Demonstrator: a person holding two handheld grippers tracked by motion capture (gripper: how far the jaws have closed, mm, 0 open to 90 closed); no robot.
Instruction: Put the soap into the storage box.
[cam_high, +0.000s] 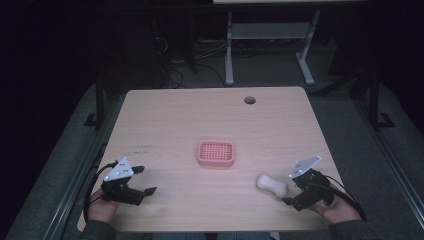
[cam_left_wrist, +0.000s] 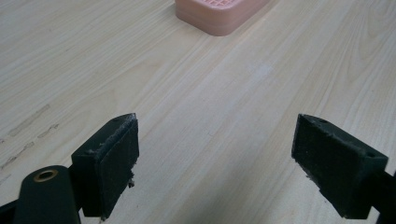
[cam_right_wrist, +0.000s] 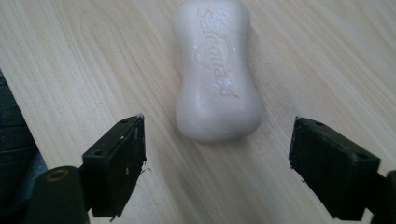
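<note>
**Soap bar lies in front of the spread right tongs**

The white soap bar (cam_high: 272, 185) lies flat on the wooden counter (cam_high: 210, 117), near its front right corner. In the high view its long axis runs from upper left to lower right, and the lower right end points toward the right tongs (cam_high: 289, 189). These tongs are spread wide and hold nothing. In the right gripper view the soap bar (cam_right_wrist: 215, 70) stretches away from the tongs (cam_right_wrist: 217, 158) along their own direction; the near rounded end is just ahead of the gap between the two jaws and touches neither of them. The bar has a narrow waist, and its embossed lettering faces up.

The pink soap dish (cam_high: 216, 153) stands near the middle of the counter, well apart from the soap, to its upper left.

The left tongs (cam_high: 144, 180) are at the front left of the counter, also spread and with nothing between them. In the left gripper view these tongs (cam_left_wrist: 215, 161) are over bare wood, and the edge of the soap dish (cam_left_wrist: 219, 14) is farther off.
</note>
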